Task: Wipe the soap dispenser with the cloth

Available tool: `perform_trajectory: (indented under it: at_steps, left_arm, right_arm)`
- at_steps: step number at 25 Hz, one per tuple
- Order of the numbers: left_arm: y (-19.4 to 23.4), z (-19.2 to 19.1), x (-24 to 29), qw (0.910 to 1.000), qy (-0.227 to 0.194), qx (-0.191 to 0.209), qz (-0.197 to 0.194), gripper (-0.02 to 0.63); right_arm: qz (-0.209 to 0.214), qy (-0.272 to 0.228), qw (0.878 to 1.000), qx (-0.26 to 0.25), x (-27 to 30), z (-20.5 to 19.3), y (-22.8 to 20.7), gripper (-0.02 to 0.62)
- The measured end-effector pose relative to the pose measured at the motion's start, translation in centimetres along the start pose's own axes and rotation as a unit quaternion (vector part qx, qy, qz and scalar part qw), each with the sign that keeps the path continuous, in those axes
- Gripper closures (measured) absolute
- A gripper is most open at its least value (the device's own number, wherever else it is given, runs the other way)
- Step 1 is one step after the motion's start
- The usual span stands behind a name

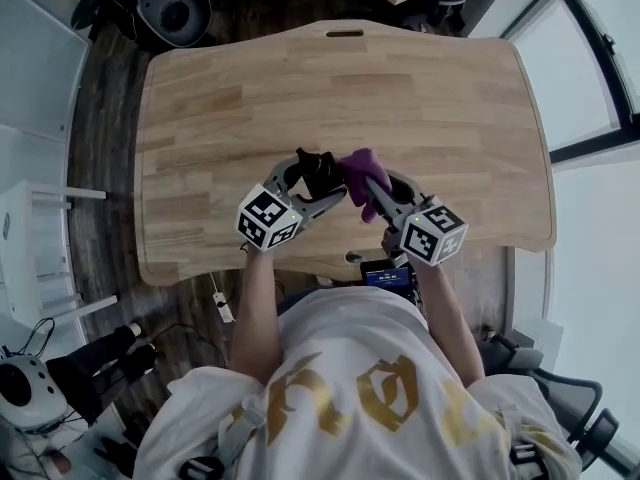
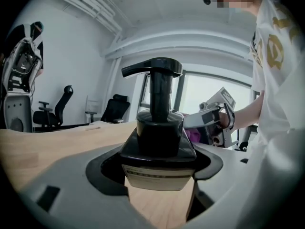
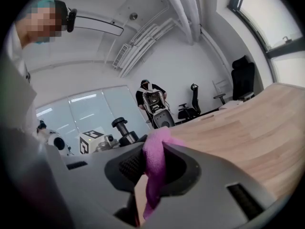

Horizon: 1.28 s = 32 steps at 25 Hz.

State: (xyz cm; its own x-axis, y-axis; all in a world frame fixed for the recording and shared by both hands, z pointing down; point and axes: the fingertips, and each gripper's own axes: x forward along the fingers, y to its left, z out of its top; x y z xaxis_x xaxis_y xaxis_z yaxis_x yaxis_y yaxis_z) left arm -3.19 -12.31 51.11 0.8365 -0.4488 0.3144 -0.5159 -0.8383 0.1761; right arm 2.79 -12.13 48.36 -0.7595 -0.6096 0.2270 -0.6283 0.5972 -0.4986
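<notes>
Both tools are loaded: the left gripper is closed on the black soap dispenser, keeping its long axis upright over the near middle of the wooden table, and the right gripper pinches the purple cloth. The cloth sits just right of the dispenser, touching or nearly so, so the wipe should run leftward. The opaque bottle hides its contents.

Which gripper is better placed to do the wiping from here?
Right. The right gripper is shut on the purple cloth, close beside the soap dispenser. The left gripper is clamped on the dispenser's body, steadying it.
</notes>
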Motion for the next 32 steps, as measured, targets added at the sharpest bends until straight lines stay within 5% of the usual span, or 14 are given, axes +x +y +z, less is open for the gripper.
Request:
perform_trajectory:
  at_steps: [5, 11, 20, 32]
  left_arm:
    - [-1.2, 1.9, -0.6, 0.9995, -0.014, 0.009, -0.025, 0.247]
    - [-1.5, 3.5, -1.1, 0.9990, -0.010, 0.036, -0.024, 0.247]
    - [-2.1, 4.1, -1.4, 0.9978, -0.034, 0.009, -0.055, 0.247]
    - [-2.4, 4.1, -1.2, 0.9969, -0.031, 0.008, -0.072, 0.247]
  right_arm:
    - [0.097, -0.022, 0.995, 0.027, -0.2, 1.0, 4.1, 0.534]
    - [0.115, -0.037, 0.992, 0.032, -0.4, 2.3, 5.2, 0.534]
    - [0.161, -0.056, 0.984, 0.046, -1.0, 3.6, 6.8, 0.532]
    - [0.164, -0.059, 0.984, 0.043, -0.3, 4.4, 6.5, 0.533]
